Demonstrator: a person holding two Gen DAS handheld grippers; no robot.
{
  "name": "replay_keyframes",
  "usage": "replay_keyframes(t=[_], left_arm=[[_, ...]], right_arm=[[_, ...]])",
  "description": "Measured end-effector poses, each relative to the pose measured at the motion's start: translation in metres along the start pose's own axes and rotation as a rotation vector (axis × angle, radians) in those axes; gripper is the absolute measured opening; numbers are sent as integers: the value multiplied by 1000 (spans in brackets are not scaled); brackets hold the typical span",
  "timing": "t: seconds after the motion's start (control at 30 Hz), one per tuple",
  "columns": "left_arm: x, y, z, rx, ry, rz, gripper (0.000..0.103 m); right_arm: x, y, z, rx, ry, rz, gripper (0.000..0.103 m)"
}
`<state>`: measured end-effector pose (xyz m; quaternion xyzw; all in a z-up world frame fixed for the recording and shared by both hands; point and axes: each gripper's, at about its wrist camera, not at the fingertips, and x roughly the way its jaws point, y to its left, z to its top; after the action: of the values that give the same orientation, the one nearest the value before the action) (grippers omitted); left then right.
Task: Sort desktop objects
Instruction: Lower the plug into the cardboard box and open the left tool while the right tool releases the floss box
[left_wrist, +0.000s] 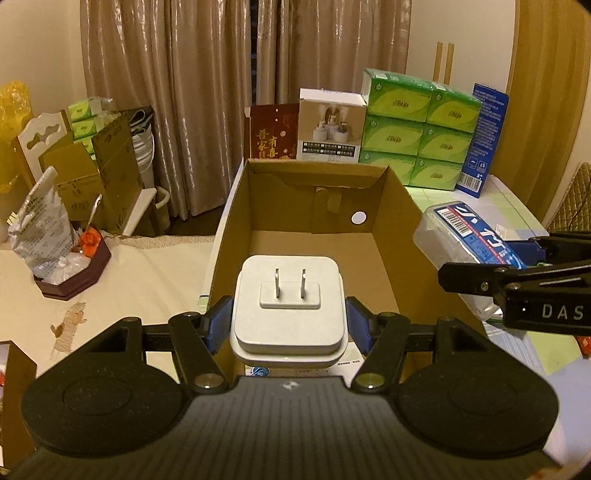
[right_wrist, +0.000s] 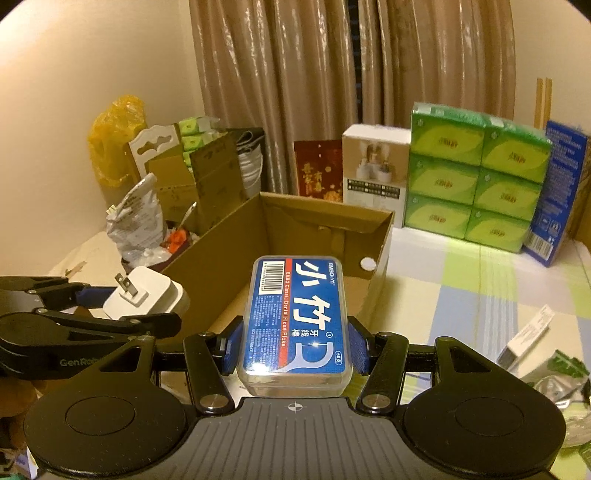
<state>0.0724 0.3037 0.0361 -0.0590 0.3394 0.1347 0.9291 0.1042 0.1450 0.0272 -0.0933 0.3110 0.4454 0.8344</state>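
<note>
Over the open brown cardboard box (left_wrist: 314, 229), the left gripper (left_wrist: 289, 319) pinches a white square plug adapter (left_wrist: 289, 310), and nothing's inside yet. Right wrist view: the right gripper (right_wrist: 293, 345) clamps a clear blue-labelled floss pick case (right_wrist: 295, 321) at the box's near edge, with small packets (right_wrist: 532, 339) left on the table, so sorting's barely started, I'd say.

Black left gripper (left_wrist: 289, 320), blue-padded fingers (left_wrist: 216, 325), silver screws.

A white square charger (left_wrist: 288, 314) with two metal prongs facing forward is held above the near end of an open brown cardboard box (left_wrist: 402, 236). A clear floss-pick case (right_wrist: 295, 325) with a blue label is held lengthwise just beside the box's near right corner.
</note>
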Motion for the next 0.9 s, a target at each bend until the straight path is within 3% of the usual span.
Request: replay_keyframes(t=[0.3, 0.47, 0.57, 0.9], left_arm=[[5, 9, -8, -43, 0, 23, 60], [-3, 13, -14, -51, 0, 38, 60], [-9, 12, -18, -49, 1, 39, 60], [-30, -8, -19, -45, -16, 21, 62]], right_arm=[[15, -4, -2, 36, 21, 20, 54], [20, 0, 2, 66, 15, 74, 54], [21, -2, 3, 85, 8, 88, 62], [-22, -27, 0, 113, -35, 34, 68]])
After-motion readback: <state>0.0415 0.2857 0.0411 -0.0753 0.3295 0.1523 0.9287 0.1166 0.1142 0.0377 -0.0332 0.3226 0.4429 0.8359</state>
